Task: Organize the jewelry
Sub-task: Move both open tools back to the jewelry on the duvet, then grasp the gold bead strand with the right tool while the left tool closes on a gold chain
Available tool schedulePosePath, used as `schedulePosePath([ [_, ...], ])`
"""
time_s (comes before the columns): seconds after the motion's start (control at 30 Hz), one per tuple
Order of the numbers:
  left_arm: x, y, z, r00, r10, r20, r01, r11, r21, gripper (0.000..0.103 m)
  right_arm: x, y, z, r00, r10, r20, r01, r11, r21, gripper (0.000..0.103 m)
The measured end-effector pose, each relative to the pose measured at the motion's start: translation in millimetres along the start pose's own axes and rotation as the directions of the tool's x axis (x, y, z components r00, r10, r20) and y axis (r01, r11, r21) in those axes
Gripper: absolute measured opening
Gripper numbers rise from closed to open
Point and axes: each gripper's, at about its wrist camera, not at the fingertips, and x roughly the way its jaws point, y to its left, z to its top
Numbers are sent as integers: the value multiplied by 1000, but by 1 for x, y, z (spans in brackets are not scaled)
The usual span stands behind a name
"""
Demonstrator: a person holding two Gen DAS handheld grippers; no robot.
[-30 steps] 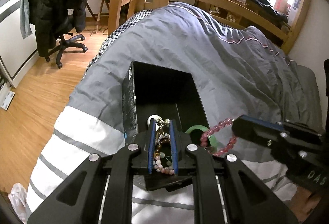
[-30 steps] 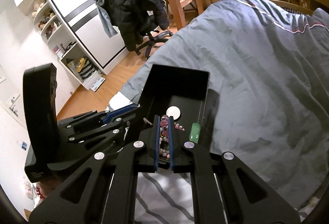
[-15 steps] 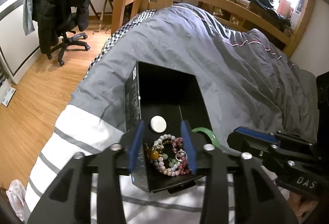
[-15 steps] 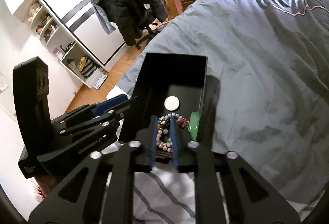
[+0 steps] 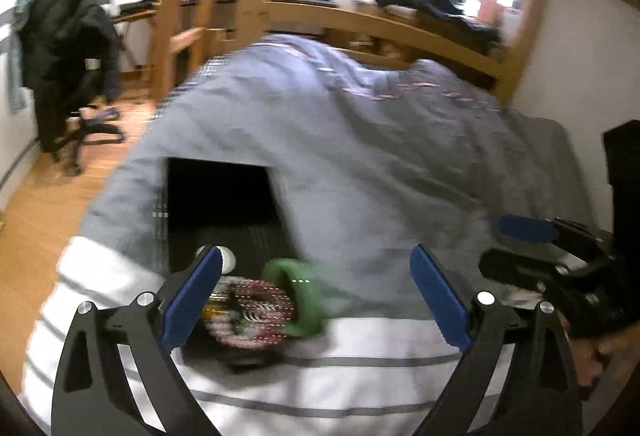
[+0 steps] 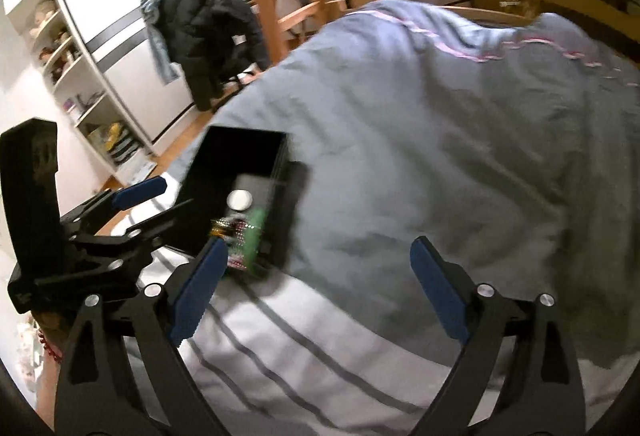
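Observation:
A black open box [image 5: 220, 196] lies on the grey duvet. Inside it sit beaded bracelets [image 5: 252, 312], a green bangle [image 5: 300, 292] leaning at the right wall, and a white round piece [image 5: 228, 260]. My left gripper [image 5: 316, 300] is wide open and empty, above the box's near end. My right gripper [image 6: 316, 288] is also wide open and empty, to the right of the box [image 6: 244, 172]. The green bangle [image 6: 254, 236] and white piece [image 6: 239, 199] show in the right wrist view. Both views are blurred by motion.
The grey duvet [image 5: 360, 140] with white striped end covers the bed. A wooden ladder and rail [image 5: 208, 16] stand behind. An office chair with a black jacket [image 5: 68, 48] stands on the wood floor at left. Shelves [image 6: 80, 88] line the wall.
Both grippers have opened wide, releasing the bracelets into the box. Both have pulled back and shifted right of the box.

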Motion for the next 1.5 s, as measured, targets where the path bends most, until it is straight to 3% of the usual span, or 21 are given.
schedulePosePath([
  [0.17, 8, -69, -14, 986, -163, -20, 164, 984, 71, 93, -39, -54, -13, 997, -80, 16, 79, 996, 39, 92],
  [0.47, 37, -163, -48, 957, -270, -101, 286, 933, 218, 93, -73, -118, -43, 989, -145, 27, 142, 984, 109, 91],
  [0.53, 41, -177, -55, 957, -269, -113, 289, 925, 248, 93, -73, -125, -50, 988, -152, 17, 150, 983, 110, 86],
  [0.63, 53, -194, -64, 947, -286, -147, 316, 911, 264, 92, -68, -137, -61, 989, -148, -12, 148, 982, 121, 70],
  [0.67, 57, -201, -67, 944, -290, -159, 324, 906, 272, 92, -66, -140, -64, 990, -138, -21, 140, 982, 126, 57],
  [0.7, 60, -204, -69, 941, -293, -168, 331, 901, 281, 89, -62, -145, -67, 991, -127, -36, 130, 983, 133, 47],
  [0.77, 70, -214, -74, 933, -301, -195, 349, 886, 305, 79, -55, -151, -72, 992, -111, -58, 118, 984, 131, 38],
  [0.83, 81, -221, -78, 924, -310, -223, 370, 871, 323, 70, -46, -153, -76, 990, -110, -88, 119, 986, 116, 37],
  [1.03, 118, -218, -82, 899, -312, -306, 403, 863, 304, 46, -12, -154, -76, 983, -84, -163, 97, 992, 75, 37],
  [1.2, 133, -212, -89, 876, -343, -340, 445, 847, 291, 40, 23, -157, -88, 960, -115, -254, 134, 989, 56, 37],
  [1.3, 142, -217, -94, 871, -334, -360, 450, 837, 313, 33, 33, -162, -92, 955, -121, -270, 143, 988, 63, 36],
  [1.43, 146, -209, -90, 851, -373, -369, 483, 833, 271, 33, 39, -169, -91, 951, -139, -278, 168, 982, 85, 22],
  [1.5, 145, -205, -87, 851, -386, -356, 485, 838, 252, 33, 40, -172, -91, 947, -162, -279, 194, 977, 90, 8],
])
